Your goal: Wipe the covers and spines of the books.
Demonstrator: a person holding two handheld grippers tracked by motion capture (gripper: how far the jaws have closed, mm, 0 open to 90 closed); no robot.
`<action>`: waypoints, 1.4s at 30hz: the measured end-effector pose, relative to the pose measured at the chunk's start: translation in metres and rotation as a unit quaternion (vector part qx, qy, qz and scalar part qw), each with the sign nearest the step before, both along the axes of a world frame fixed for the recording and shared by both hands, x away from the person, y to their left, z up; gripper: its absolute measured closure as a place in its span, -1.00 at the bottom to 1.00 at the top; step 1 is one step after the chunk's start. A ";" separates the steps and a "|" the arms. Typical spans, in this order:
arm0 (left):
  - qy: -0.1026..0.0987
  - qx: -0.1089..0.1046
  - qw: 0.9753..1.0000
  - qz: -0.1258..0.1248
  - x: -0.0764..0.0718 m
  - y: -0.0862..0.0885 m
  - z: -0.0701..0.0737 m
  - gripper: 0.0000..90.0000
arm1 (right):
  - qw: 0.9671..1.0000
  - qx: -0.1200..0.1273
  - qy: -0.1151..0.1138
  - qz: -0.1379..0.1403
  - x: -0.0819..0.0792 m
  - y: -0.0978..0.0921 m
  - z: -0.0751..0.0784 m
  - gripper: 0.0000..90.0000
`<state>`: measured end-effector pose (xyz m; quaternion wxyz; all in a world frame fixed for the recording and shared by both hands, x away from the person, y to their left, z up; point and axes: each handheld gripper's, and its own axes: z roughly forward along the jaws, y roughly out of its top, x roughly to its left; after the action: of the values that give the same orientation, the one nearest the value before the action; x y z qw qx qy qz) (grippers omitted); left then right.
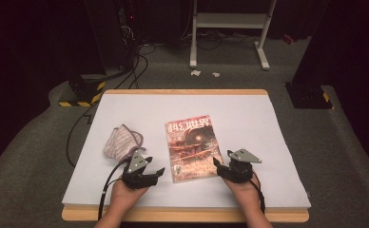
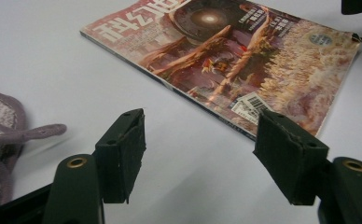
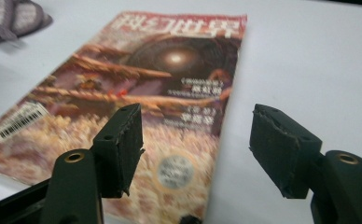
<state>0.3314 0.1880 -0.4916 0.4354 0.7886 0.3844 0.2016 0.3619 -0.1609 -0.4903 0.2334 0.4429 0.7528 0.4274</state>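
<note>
A magazine [image 1: 193,147] with a reddish cover lies flat in the middle of the white table cover [image 1: 249,114]. My left gripper [image 1: 155,172] rests just left of its near corner, open, with the magazine's [image 2: 244,56] spine edge beyond the jaws. My right gripper [image 1: 219,166] sits at the magazine's near right corner, open, jaws straddling the right edge of the magazine [image 3: 137,93]. A crumpled grey-purple cloth [image 1: 122,140] lies left of the magazine, close behind my left gripper; the same cloth [image 2: 2,126] shows at the left.
The table's wooden rim [image 1: 182,216] runs along the near side. Beyond the far edge are floor cables [image 1: 135,66], a white frame stand [image 1: 230,28] and yellow-black striped bases [image 1: 85,92]. Bare white surface lies to the right of the magazine.
</note>
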 end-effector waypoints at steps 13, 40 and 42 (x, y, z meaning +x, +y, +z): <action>0.021 0.022 0.999 -0.041 0.002 -0.025 -0.005 -0.28 | 0.998 -0.013 0.054 0.014 0.004 -0.003 -0.008 -0.12; 0.064 0.051 0.997 -0.014 0.022 -0.019 -0.012 -0.26 | 0.993 -0.021 0.101 0.064 0.000 0.044 -0.017 -0.03; 0.075 0.042 0.996 0.000 0.026 -0.010 -0.012 -0.26 | 0.992 -0.027 0.099 0.072 0.000 0.054 -0.016 -0.04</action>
<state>0.3569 0.1778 -0.5037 0.3718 0.8193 0.4069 0.1576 0.3620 -0.1067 -0.5068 0.1385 0.4216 0.8131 0.3768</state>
